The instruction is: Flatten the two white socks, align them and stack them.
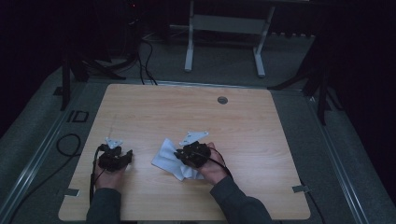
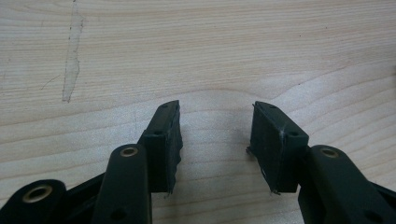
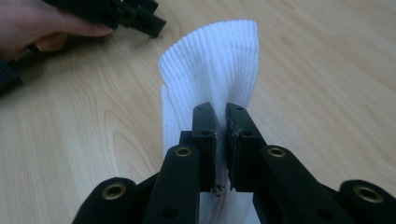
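Observation:
A white ribbed sock (image 3: pixel 210 60) is pinched between the black jaws of my right gripper (image 3: pixel 220 116), its cuff standing up beyond the tips. From above the sock (image 1: pixel 167 156) lies crumpled near the table's front middle, with the right gripper (image 1: pixel 180 154) on its right side. My left gripper (image 2: pixel 215 126) hovers over bare wood, jaws apart with nothing between them. It rests at the front left (image 1: pixel 113 156), clear of the sock. In the right gripper view the person's other hand (image 3: pixel 42 25) holds the left gripper at the upper left.
The light wooden table (image 1: pixel 233 121) has a round cable hole (image 1: pixel 222 100) near its far edge and a faint scratch mark (image 2: pixel 72 56) in the wood. Grey floor, cables (image 1: pixel 144 60) and a white stand frame (image 1: pixel 224 42) lie beyond the table.

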`<state>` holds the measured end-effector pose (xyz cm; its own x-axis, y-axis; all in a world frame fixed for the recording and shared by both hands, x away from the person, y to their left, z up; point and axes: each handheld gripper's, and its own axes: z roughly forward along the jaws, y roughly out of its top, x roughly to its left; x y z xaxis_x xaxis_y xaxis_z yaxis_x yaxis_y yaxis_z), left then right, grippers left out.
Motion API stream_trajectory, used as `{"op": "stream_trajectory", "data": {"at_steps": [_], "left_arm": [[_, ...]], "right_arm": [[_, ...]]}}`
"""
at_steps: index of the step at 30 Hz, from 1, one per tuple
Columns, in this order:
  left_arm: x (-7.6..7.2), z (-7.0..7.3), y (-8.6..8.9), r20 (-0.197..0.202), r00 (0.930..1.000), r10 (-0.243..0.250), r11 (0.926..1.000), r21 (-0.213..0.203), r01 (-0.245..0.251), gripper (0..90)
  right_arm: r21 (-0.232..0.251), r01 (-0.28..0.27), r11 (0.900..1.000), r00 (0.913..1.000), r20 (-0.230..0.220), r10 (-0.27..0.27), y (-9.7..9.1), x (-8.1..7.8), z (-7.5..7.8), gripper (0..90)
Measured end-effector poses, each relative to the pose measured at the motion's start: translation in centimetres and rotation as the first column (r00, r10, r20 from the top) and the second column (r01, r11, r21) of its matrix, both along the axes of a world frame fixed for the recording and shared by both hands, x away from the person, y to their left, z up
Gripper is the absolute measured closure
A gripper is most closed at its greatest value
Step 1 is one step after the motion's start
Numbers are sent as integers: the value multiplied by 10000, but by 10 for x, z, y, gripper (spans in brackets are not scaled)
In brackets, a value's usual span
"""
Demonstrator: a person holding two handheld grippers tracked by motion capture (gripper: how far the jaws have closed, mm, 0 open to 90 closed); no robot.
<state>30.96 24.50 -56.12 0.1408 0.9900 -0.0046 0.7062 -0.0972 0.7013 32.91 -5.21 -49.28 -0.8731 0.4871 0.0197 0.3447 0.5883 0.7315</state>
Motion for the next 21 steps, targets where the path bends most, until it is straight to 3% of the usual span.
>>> {"op": "stream_trajectory", "data": {"at_steps": [8, 14, 18, 21], "left_arm": [[-1, 1, -1, -98, 9999, -87, 10000, 0, 87, 551], [-3, 3, -7, -210, 9989, -425, 9991, -1, 426, 569], [-5, 7, -12, -51, 9978, -657, 9978, 16, 657, 583], [-9, 11, -19, 157, 9939, -1090, 9940, 106, 1088, 601]], "right_arm": [[-442, -7, 9990, 9995, -317, -7, 14, 1, -17, 827], [-775, 33, 9970, 9986, -527, -74, 21, 2, -28, 826], [-849, 110, 9963, 9981, -588, -160, 25, 4, -33, 826], [-836, 175, 9963, 9977, -636, -228, 30, 5, -37, 825]]}}
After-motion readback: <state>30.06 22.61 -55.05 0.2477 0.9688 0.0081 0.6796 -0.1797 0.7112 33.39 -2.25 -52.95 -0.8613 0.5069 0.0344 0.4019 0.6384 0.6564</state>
